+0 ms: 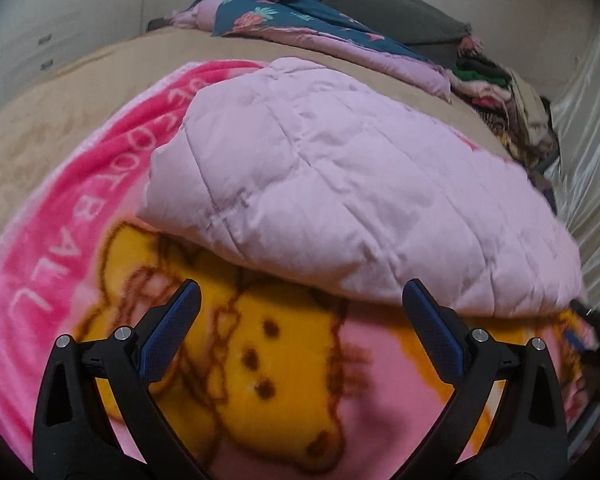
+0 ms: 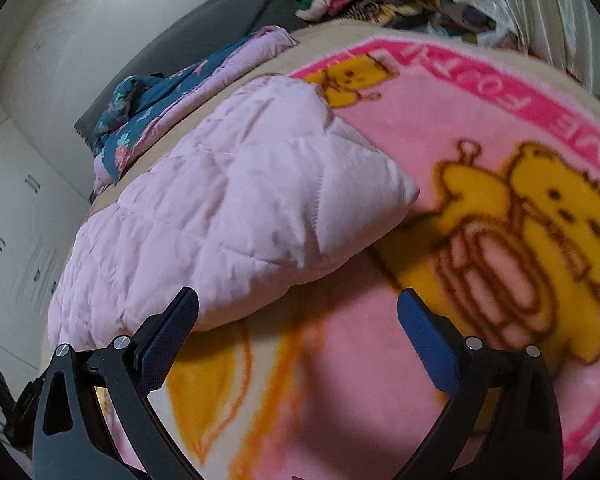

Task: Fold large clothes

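A pale pink quilted garment point(image 1: 332, 184) lies folded on a pink blanket with yellow bear prints point(image 1: 260, 360). It also shows in the right wrist view point(image 2: 228, 216) on the same blanket point(image 2: 480, 140). My left gripper point(image 1: 300, 296) is open and empty, hovering just short of the garment's near edge. My right gripper point(image 2: 298, 304) is open and empty, above the blanket by the garment's near corner. The right gripper's tip shows at the far right of the left wrist view point(image 1: 592, 324).
A navy floral and pink quilt point(image 1: 300, 28) lies at the back of the bed, also in the right wrist view point(image 2: 172, 92). A heap of mixed clothes point(image 1: 508, 100) sits by the white curtain point(image 1: 588, 140). White cupboards point(image 2: 16, 208) stand at the left.
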### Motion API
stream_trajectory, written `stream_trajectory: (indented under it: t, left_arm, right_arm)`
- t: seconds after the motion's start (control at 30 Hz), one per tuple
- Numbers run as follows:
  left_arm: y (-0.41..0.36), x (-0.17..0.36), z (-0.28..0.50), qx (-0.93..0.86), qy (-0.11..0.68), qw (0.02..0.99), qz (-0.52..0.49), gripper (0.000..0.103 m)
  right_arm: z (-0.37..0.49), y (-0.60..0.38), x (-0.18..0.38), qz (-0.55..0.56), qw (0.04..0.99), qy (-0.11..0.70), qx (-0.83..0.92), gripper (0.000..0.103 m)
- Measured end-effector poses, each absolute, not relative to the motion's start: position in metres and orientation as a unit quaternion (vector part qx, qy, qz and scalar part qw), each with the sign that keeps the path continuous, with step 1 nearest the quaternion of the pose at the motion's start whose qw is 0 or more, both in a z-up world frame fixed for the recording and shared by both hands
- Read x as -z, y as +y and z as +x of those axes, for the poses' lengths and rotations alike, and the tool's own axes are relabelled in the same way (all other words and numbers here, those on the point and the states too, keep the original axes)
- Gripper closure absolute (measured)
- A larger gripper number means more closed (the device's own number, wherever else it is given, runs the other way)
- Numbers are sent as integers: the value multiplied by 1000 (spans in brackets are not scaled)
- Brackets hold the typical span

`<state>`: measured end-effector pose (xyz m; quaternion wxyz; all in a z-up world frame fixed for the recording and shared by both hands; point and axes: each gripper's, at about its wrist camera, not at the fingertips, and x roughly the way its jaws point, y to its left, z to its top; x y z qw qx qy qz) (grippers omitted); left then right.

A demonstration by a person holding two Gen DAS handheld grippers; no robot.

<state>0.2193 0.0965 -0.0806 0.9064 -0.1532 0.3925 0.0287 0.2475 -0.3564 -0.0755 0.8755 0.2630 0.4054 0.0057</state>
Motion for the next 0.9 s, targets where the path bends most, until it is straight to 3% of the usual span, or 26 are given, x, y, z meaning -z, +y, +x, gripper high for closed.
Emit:
stream_trajectory:
  t: [0.53,0.83,0.9]
  left_arm:
    - [163,131,268,-23,397,821,-411,8]
    - [164,138,292,-25,366,820,-439,8]
    - [162,138,296,-26,362,822,-440,8]
  right_arm:
    - [307,-365,95,338,852,399,-16,4]
    - [328,-367,109,381,844,377,-39,4]
    - [331,-366,109,387,842,371,-50,9]
